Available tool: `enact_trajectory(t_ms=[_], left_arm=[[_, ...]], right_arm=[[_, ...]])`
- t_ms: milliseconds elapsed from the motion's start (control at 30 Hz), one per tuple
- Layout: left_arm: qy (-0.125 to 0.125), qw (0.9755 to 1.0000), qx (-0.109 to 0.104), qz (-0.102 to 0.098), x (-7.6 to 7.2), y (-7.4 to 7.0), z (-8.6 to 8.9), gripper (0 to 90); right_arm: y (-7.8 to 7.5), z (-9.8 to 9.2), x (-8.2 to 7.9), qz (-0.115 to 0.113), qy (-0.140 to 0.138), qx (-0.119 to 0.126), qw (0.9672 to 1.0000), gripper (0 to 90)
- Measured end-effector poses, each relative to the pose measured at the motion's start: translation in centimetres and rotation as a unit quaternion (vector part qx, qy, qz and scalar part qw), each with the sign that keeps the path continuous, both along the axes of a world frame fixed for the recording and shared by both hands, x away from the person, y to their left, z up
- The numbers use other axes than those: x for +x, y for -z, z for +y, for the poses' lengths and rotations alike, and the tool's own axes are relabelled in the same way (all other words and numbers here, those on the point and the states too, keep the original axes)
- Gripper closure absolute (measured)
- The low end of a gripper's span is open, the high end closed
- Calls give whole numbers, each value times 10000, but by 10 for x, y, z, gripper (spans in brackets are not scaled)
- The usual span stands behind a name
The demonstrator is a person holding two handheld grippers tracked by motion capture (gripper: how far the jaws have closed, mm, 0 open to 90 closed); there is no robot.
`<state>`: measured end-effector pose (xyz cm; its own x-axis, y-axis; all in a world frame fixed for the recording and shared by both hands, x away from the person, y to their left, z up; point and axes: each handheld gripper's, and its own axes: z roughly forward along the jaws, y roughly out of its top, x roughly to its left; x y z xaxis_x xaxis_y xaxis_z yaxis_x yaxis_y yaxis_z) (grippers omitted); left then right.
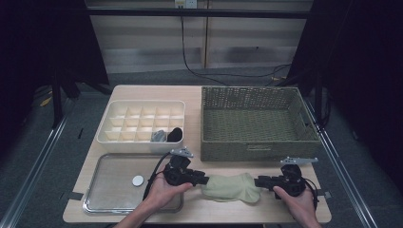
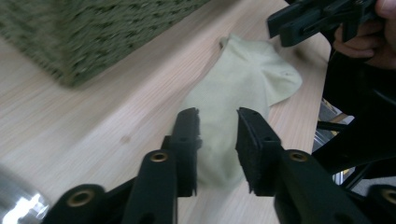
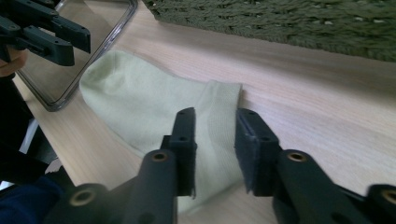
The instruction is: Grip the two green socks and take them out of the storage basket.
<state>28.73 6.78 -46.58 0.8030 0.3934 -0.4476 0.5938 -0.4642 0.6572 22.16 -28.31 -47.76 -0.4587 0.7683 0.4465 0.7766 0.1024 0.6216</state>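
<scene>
A pale green sock (image 1: 231, 187) lies flat on the wooden surface (image 1: 142, 93), just in front of a woven basket (image 1: 256, 118). 2 hand-held claws flank it, 1 at each end. The left claw (image 1: 205, 180) and right claw (image 1: 258, 182) both stand partly open, jaws apart over the fabric, gripping nothing. Judging by this, the sock was laid out to be smoothed or folded. Beside the left hand sits a metal tray (image 1: 95, 199), and behind it a white divided organiser (image 1: 107, 137) holds 2 dark rolled items (image 1: 166, 136).
</scene>
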Motion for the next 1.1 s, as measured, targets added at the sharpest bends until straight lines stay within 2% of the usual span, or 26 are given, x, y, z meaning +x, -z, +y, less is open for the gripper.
enact_trajectory(t_ms=[67,200,233,300,333,400,433,500,600,667,733,767,833,867,933,1000,1033,1100], left_arm=[[88,9999,48,-2,1,1,-10,716],[235,9997,56,-6,1,7,-26,730],[222,9997,42,39,1,9,-28,733],[312,9995,98,52,0,12,-31,735],[279,9995,154,8,-2,14,-33,735],[298,9995,44,118,-2,17,-36,724],[319,9994,65,114,-2,19,-40,720],[356,9992,61,146,-1,20,-44,691],[390,9992,38,125,-1,21,-50,687],[400,9991,127,5,-5,24,-54,701],[355,9992,193,-24,-8,29,-57,725],[419,9989,186,29,-8,32,-60,722],[464,9983,342,-40,-10,33,-60,720],[399,9988,278,-40,-10,35,-60,723],[497,9984,218,-126,-11,36,-59,724],[431,9983,309,-248,-15,35,-59,724],[481,9983,235,-233,-15,36,-58,723],[445,9983,267,-260,-16,36,-57,725]], right_arm=[[3,2,3,-25,114,-83,9999,594],[9,1,8,76,54,-140,9999,529],[11,0,8,94,13,-60,9999,525],[12,0,8,113,17,-86,9999,507],[13,0,8,127,44,-102,9999,502],[15,0,9,181,24,-105,9998,502],[17,1,9,219,59,-166,9996,503],[19,2,10,295,14,-127,9995,502],[18,2,10,282,22,-134,9995,511],[20,2,10,286,0,-130,9995,532],[20,3,10,288,-49,-97,9995,541],[20,4,10,283,-59,-102,9995,550],[20,6,9,294,-98,-103,9995,551],[20,6,8,283,-118,-129,9994,556],[20,7,7,276,-135,-146,9994,584],[21,7,7,275,-144,-144,9994,609],[21,7,7,305,-149,-143,9993,658],[22,9,7,327,-175,-134,9992,687]])
